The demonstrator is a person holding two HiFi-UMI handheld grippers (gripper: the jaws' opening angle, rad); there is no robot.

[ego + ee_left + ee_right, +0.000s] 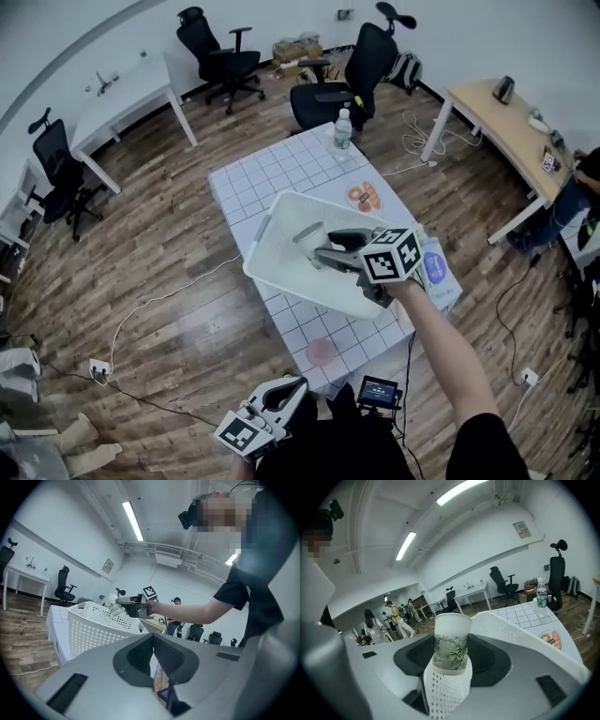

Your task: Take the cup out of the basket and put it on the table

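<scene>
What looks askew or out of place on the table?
The white basket sits turned against the grid of the table, one corner near its edge. The cup in the jaws of the right gripper looks tilted. Nothing looks spilled.

An open-plan office: black swivel chairs [217, 56] stand by white desks [131, 94] on a wood-plank floor [169, 234], with a power strip [98, 369] and ceiling strip lights [461, 490].

The basket [445, 691] wall hides the cup [451, 641] base; in the head view the right gripper [325, 247] covers its side.
</scene>
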